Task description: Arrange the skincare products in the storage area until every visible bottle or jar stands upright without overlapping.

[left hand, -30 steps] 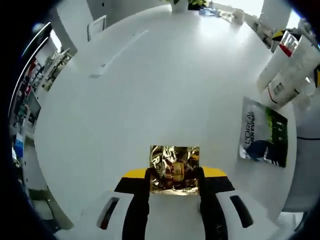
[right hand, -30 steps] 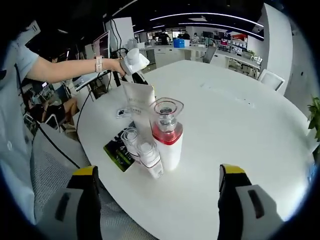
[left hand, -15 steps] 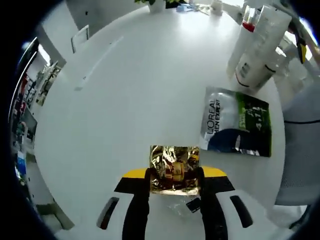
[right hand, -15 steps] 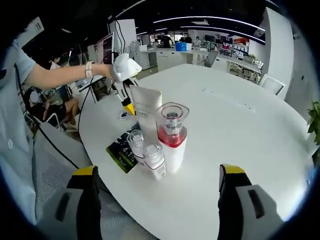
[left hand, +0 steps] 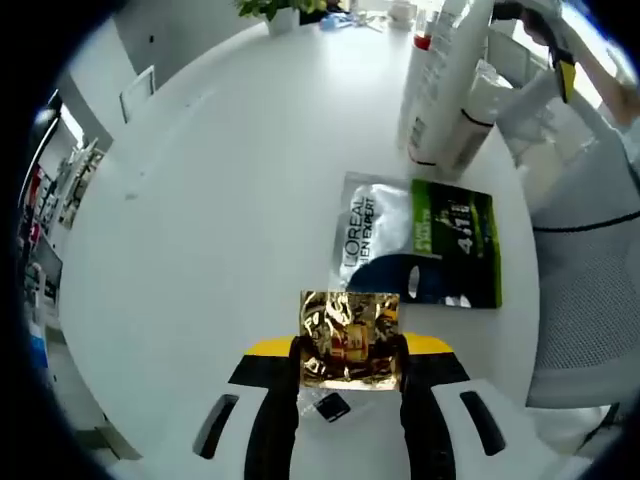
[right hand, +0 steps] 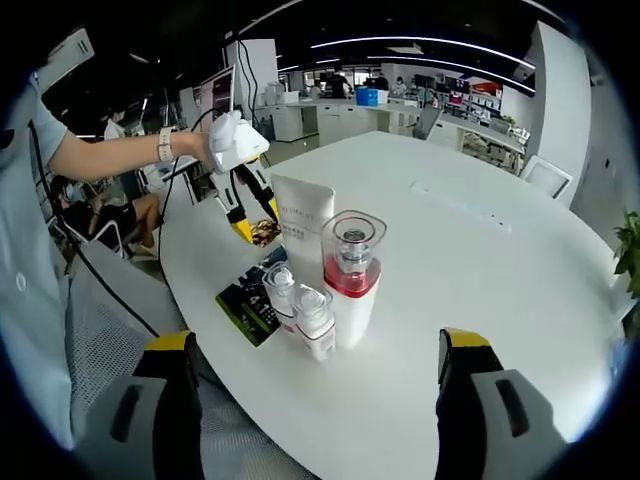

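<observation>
Left gripper (left hand: 350, 350) clamped on gold sachet (left hand: 350, 338) above table (left hand: 200, 220); right gripper (right hand: 310, 400) wide, bottles (right hand: 345, 275) at 12 o'clock.

A potted plant (left hand: 275, 10) stands at the white round table's (left hand: 230, 180) far edge.

The left hand-held gripper (left hand: 350, 350) points down toward the table, its two yellow-tipped black jaws closed on a gold foil sachet (left hand: 350, 338) that sits squeezed between their tips. In the right gripper view this same hand-held gripper hangs at the far left, carried in the person's gloved left hand (right hand: 232, 143) at the end of an outstretched bare forearm with a wristwatch (right hand: 164, 150). The right hand-held gripper (right hand: 312, 385) sits level, its jaws spread wide apart with nothing between them.
</observation>
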